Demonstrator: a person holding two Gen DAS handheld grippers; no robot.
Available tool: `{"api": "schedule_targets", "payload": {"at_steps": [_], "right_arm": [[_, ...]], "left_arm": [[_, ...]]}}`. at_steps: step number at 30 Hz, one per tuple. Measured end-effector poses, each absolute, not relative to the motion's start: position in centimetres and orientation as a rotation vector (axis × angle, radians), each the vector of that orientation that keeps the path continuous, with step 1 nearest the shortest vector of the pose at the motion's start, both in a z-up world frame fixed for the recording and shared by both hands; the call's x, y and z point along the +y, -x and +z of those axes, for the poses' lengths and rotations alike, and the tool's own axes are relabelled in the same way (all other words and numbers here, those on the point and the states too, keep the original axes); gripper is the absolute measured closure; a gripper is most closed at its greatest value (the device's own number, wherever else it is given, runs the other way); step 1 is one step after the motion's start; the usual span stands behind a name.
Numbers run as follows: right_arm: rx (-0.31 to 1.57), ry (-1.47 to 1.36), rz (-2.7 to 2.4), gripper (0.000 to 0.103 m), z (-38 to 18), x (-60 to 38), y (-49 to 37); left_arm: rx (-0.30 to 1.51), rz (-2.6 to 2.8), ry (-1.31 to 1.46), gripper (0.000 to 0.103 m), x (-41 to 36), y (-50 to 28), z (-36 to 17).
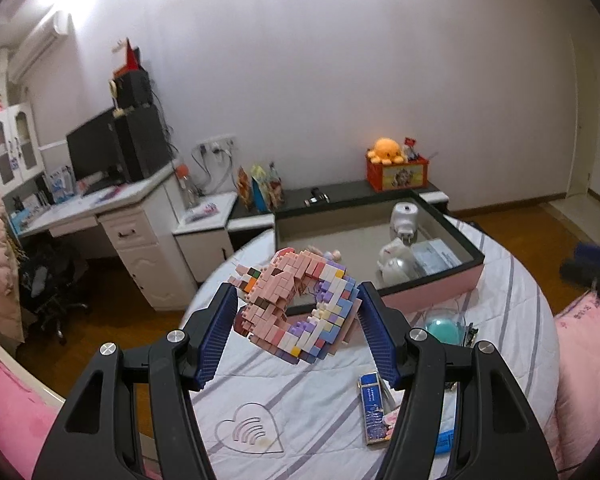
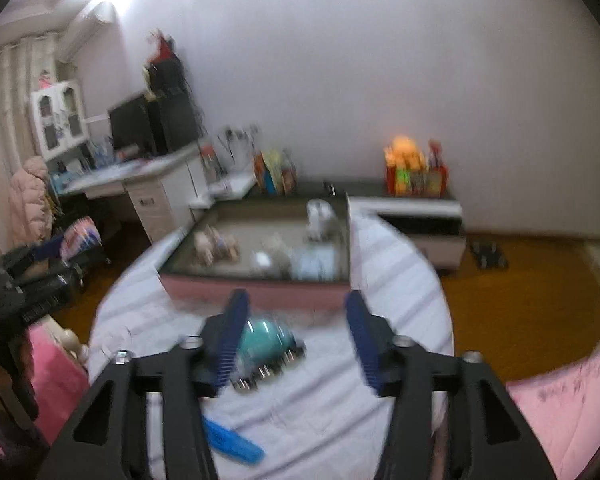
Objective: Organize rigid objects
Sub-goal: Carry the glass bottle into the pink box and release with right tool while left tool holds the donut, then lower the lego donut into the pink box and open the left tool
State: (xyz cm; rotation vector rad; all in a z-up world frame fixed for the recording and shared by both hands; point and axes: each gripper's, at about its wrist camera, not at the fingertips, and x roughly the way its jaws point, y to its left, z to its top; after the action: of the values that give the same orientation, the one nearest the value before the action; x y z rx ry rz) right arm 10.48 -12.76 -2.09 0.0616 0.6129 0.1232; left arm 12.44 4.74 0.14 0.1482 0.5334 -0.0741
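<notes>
My left gripper [image 1: 298,300] is shut on a pink and pastel brick-built model [image 1: 296,304] and holds it in the air above the bed, in front of the pink storage box [image 1: 432,296]. The box holds a white device [image 1: 405,216], a white and silver toy [image 1: 396,264] and a flat packet [image 1: 436,254]. My right gripper [image 2: 296,308] is open and empty, above the bed in front of the box [image 2: 256,292]. A teal ball-shaped toy [image 2: 262,340] lies just behind its left finger [image 2: 230,340]. The right wrist view is blurred.
A blue booklet [image 1: 374,408] and a teal toy [image 1: 444,330] lie on the striped bedsheet [image 1: 320,392]. A blue flat item [image 2: 232,444] lies near the right gripper. A desk with a monitor [image 1: 96,152] stands left; a low cabinet with an orange plush [image 1: 386,150] stands behind.
</notes>
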Motion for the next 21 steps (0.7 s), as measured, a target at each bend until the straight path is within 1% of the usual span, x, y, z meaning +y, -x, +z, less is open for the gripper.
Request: {"api": "schedule_targets", "payload": {"at_steps": [1,3,6,9,16,21], "right_arm": [[0.649,-0.072,0.103,0.028,-3.3,-13.3,-10.5],[0.725,-0.083,0.05,0.028,-5.7,-14.3,-9.9],[0.828,-0.178,-0.031,0.028,-8.8,-16.9,-8.1],[0.869,-0.236,-0.135,0.028,-10.2,-19.2,-6.1],[0.845,-0.292,-0.261,0.028,-9.9,-22.3,-2.1],[0.819,-0.304,-0.278,0.028,-9.2,-23.2,-1.1]], "left_arm": [[0.552,-0.084,-0.145,0.04,4.7,-12.9,-0.4],[0.591,-0.1,-0.146,0.04,4.8,-13.5,-1.6],[0.646,-0.134,-0.122,0.04,5.1,-14.1,-3.2],[0.683,-0.143,-0.117,0.04,5.2,-14.2,-4.2],[0.677,-0.143,-0.105,0.04,5.5,-13.6,-4.2],[0.67,-0.137,-0.108,0.04,5.4,-13.3,-3.7]]}}
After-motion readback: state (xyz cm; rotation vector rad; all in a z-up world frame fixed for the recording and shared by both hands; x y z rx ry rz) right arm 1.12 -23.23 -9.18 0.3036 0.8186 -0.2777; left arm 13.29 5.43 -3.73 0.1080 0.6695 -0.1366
